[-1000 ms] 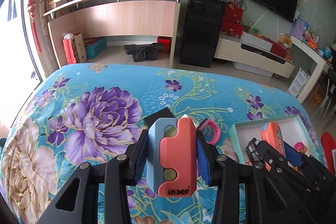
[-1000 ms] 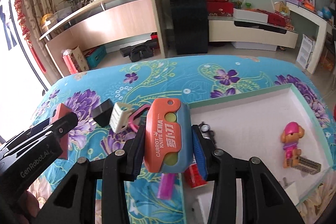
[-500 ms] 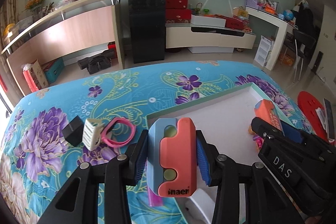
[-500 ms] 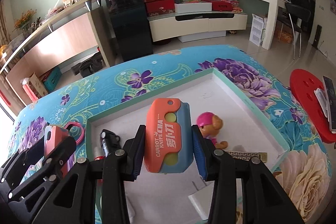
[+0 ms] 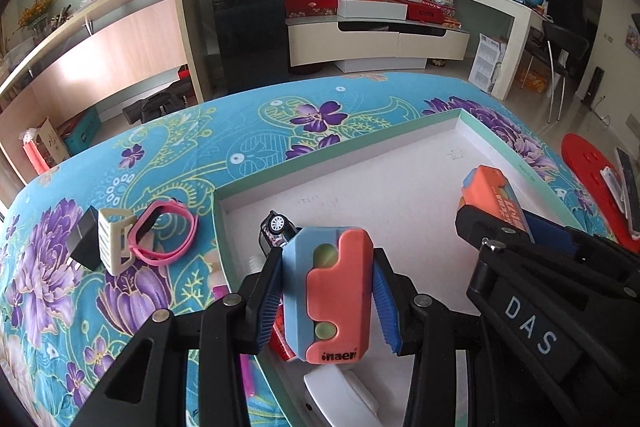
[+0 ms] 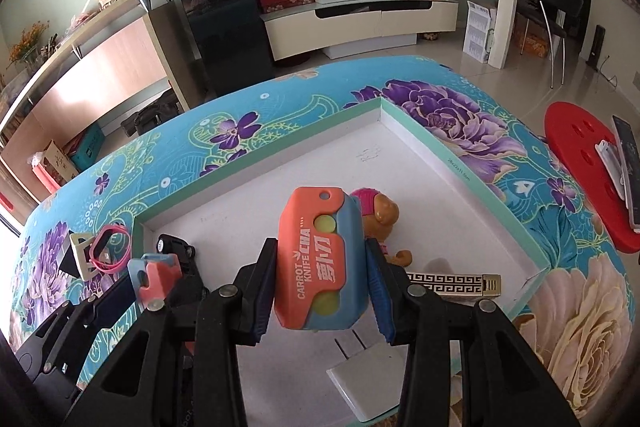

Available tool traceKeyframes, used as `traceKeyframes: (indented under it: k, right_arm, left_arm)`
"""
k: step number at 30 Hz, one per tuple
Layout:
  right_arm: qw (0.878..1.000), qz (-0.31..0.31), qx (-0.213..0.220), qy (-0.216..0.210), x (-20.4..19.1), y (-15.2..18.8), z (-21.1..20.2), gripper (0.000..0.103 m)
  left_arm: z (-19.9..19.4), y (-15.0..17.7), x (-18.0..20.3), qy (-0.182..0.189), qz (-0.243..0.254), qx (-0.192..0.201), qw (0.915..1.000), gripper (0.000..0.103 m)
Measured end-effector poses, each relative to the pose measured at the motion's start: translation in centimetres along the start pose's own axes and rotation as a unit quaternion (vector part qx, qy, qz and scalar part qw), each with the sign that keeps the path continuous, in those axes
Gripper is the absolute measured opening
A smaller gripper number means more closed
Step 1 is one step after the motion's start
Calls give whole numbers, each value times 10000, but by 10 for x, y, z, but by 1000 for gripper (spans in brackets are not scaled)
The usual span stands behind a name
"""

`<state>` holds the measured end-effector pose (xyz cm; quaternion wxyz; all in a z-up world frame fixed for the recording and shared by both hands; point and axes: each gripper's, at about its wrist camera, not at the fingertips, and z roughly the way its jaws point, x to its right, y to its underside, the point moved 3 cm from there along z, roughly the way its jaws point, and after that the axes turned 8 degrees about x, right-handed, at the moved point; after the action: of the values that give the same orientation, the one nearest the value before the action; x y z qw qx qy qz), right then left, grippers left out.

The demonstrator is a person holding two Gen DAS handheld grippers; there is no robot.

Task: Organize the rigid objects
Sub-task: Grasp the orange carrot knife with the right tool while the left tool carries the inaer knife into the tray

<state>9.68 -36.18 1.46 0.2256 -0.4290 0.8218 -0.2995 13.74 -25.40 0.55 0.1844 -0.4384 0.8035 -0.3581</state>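
Item 1. Toy knife, blue and coral (image 5: pixel 326 295). Held in the left claw (image 5: pixel 325 297), clenched on its two long sides, over the near left corner of the tray (image 5: pixel 404 137). Hard moulded plastic by the look of it, so probably light and stiff, with smooth faces that could slip. The flat sides make the fairest hold, as taken now.

Item 2. Toy knife, orange and blue (image 6: pixel 318 263), printed "CARROT KNIFE". Held in the right claw (image 6: pixel 320 267), clenched likewise on its long sides, over the middle of the tray (image 6: pixel 452 151). Same build, so likely the same handling: light, rigid, not fragile, best gripped across the flat flanks and not over the rounded end with the hole.

Item 3. Tray, white inside with pale green rim, resting on the flowered cloth (image 5: pixel 168 151) of the desk. Already holding:
- a toy car (image 5: pixel 276 231), near left corner
- a toy puppy (image 6: pixel 380 223) with a pink cap, just beyond the right claw
- a gold patterned bar (image 6: pixel 452 285), near right wall
- a white block (image 6: pixel 366 385) at the near edge. What it is cannot be made out.

Item 4. Left outside on the cloth, left of the tray: a pink wristband (image 5: pixel 164 237), a cream ribbed clip (image 5: pixel 114 241) touching it, and a black block (image 5: pixel 84 241) beside that. The band looks bendy, so take it by the rim. The clip and block look stiff.
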Motion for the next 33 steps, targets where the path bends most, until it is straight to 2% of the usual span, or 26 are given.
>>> traceKeyframes:
  k: [5, 7, 8, 10, 11, 15, 19, 27, 33]
  right_arm:
    - [9998, -18, -157, 75, 0, 4, 6, 44]
    - [9998, -31, -166, 107, 0, 4, 5, 44]
    - [9998, -33, -161, 111, -1, 4, 4, 44]
    - [9999, -27, -96, 82, -1, 2, 1, 44]
    - [10000, -33, -38, 47, -2, 0, -2, 44]
    - [9996, -196, 200, 67, -9, -6, -13, 60]
    - [9989, -266, 383, 41, -13, -11, -21, 60]
    - [9993, -247, 282, 84, -13, -9, -15, 61]
    - [9991, -400, 100, -45, -32, -3, -7, 60]
  left_arm:
    - [2, 3, 0, 7, -10, -69, 10000, 46]
    - [2, 3, -1, -2, -7, -72, 10000, 49]
    - [1, 2, -1, -8, 1, -71, 10000, 51]
    - [0, 2, -1, 4, -8, -49, 10000, 64]
    - [-3, 0, -1, 19, -21, -12, 10000, 65]
    - [-10, -4, -3, 33, -12, 65, 10000, 69]
    - [-17, -7, -13, -49, -121, 132, 9998, 74]
    - [-19, -4, -56, -584, -528, 64, 9969, 82]
    - [-18, 7, -97, -1089, -901, -105, 9899, 90]
